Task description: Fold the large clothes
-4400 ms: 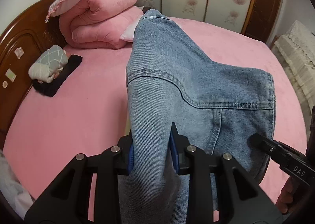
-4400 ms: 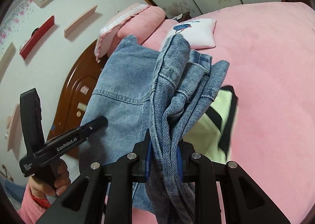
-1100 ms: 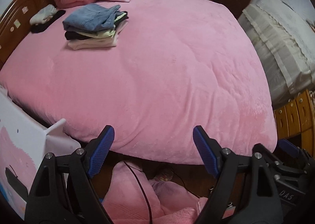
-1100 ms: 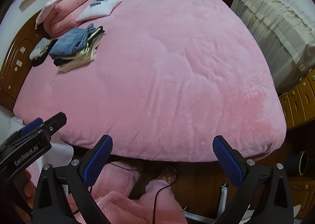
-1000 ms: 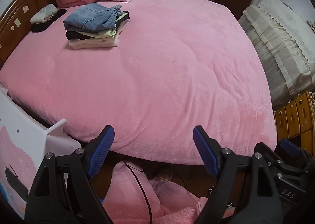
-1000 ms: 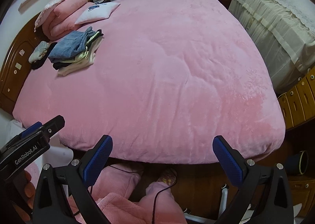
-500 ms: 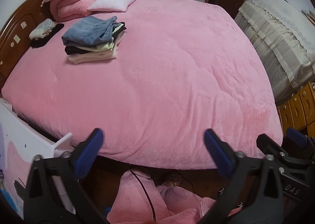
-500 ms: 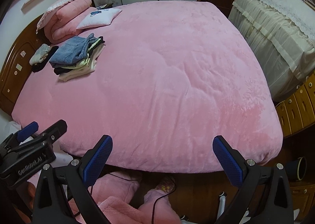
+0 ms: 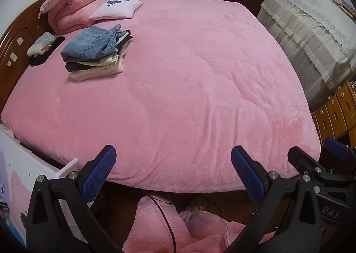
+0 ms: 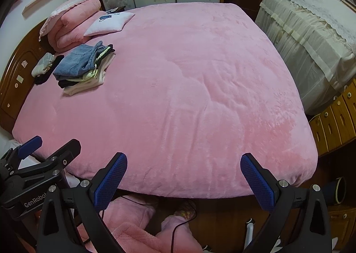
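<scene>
The folded blue jeans (image 9: pixel 91 44) lie on top of a stack of folded clothes (image 9: pixel 95 68) at the far left of the pink bed (image 9: pixel 189 86), near the headboard. The right wrist view shows the same jeans (image 10: pixel 75 62). My left gripper (image 9: pixel 173 155) hangs open beyond the bed's near edge, with nothing between its blue pads. My right gripper (image 10: pixel 183 160) is open too and holds nothing. Each gripper shows in the other's view: the right gripper (image 9: pixel 311 170) at the right edge, the left gripper (image 10: pixel 44 152) at the left edge.
A rolled pink quilt (image 9: pixel 75 12) and a white pillow (image 9: pixel 115 9) lie by the wooden headboard (image 9: pixel 13 52). A grey bundle (image 9: pixel 41 44) rests on a black cloth. Cloth-covered furniture (image 9: pixel 311 30) and wooden drawers (image 9: pixel 333 110) flank the right. Pink fabric (image 9: pixel 160 226) and a cable lie on the floor.
Earlier both grippers were shut on the jeans; now the jeans rest on the stack and both grippers stand open at the bed's near edge. The left jaws widened over the last second.
</scene>
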Available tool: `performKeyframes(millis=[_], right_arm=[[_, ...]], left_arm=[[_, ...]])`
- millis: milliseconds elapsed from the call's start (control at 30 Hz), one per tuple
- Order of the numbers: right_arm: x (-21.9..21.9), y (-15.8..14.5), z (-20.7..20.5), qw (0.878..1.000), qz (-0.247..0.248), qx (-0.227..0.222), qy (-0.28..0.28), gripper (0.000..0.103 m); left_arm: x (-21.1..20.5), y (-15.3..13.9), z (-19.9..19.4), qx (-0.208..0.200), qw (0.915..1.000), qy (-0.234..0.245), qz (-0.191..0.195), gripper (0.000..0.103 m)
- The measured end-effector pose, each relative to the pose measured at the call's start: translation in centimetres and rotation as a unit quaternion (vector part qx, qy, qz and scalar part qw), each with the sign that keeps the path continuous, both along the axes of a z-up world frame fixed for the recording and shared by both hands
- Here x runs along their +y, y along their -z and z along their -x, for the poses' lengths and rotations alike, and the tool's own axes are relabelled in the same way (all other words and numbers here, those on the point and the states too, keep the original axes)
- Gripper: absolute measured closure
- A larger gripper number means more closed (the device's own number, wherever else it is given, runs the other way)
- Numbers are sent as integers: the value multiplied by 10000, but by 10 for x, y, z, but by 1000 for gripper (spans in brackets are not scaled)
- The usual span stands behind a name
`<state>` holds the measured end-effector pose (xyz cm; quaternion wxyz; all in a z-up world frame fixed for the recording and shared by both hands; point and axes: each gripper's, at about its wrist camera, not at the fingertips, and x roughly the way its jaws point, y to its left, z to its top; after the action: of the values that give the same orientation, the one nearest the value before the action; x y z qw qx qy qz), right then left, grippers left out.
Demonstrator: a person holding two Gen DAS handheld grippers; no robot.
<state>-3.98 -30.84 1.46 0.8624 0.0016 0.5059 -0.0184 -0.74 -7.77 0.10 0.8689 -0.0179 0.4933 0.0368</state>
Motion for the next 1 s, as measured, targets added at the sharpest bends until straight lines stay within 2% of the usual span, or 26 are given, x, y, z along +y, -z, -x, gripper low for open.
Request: performKeyframes(millis=[300, 567, 1000], right_arm=[[-13, 5, 1, 9997, -50, 104, 226, 0], [-17, 9, -2, 9995, -96, 158, 266, 0], [-21, 11, -4, 9995, -100, 175, 258, 0]], left_arm=[[-3, 4, -3, 105, 9999, 123, 9, 1], [4, 5, -3, 111, 9998, 135, 96, 1], [3, 6, -5, 92, 9997, 233, 22, 1]])
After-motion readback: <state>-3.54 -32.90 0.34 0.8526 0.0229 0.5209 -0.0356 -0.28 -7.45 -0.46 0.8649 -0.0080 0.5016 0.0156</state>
